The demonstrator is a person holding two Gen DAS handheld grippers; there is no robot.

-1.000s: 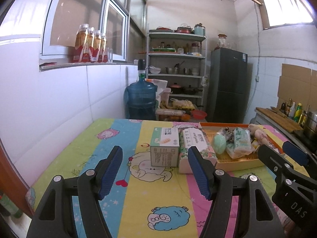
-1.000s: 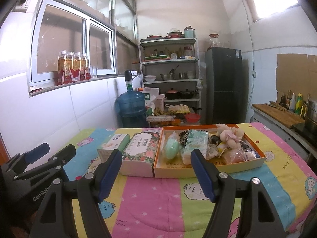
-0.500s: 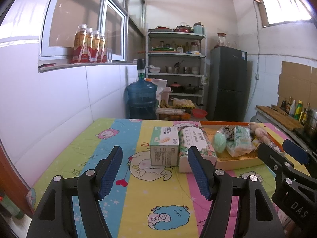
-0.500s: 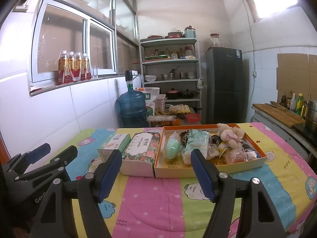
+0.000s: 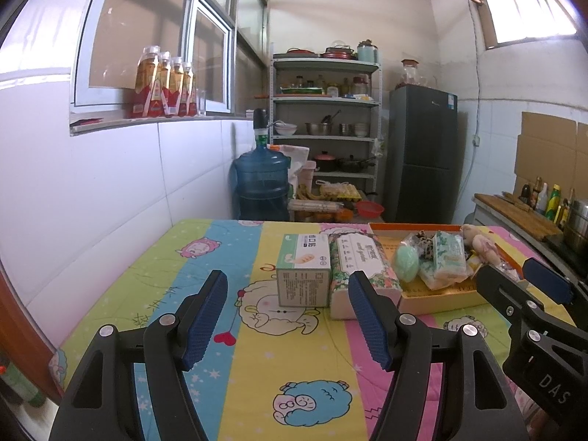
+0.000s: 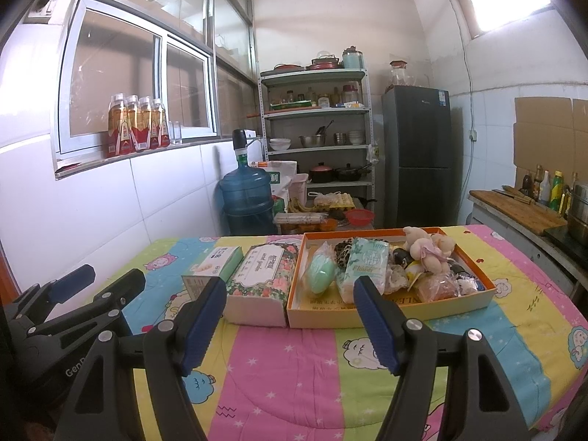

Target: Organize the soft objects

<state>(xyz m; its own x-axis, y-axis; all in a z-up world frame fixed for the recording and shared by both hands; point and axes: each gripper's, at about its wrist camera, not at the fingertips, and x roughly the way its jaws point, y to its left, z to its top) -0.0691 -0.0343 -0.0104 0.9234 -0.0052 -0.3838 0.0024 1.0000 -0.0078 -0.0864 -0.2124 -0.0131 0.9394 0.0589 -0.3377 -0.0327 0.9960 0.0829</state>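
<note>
An orange-rimmed shallow box [image 6: 389, 308] on the colourful tablecloth holds soft things: a mint green round pouch [image 6: 321, 274], a tissue pack [image 6: 365, 266], a pink plush toy [image 6: 426, 248] and small bags. Left of it lie a floral tissue box [image 6: 262, 275] and a green-white carton [image 6: 213, 266]. My right gripper [image 6: 290, 307] hovers open in front of them, nothing between its blue pads. My left gripper [image 5: 288, 303] is open too, short of the carton [image 5: 304, 272] and floral box [image 5: 362, 268]. Each gripper shows at the other view's edge.
The table [image 5: 257, 367] stands against a white tiled wall on the left. Behind it are a blue water jug [image 5: 261, 183], a metal shelf with pots [image 5: 325, 125] and a dark fridge [image 5: 422, 154]. A counter with bottles [image 6: 544, 198] runs along the right.
</note>
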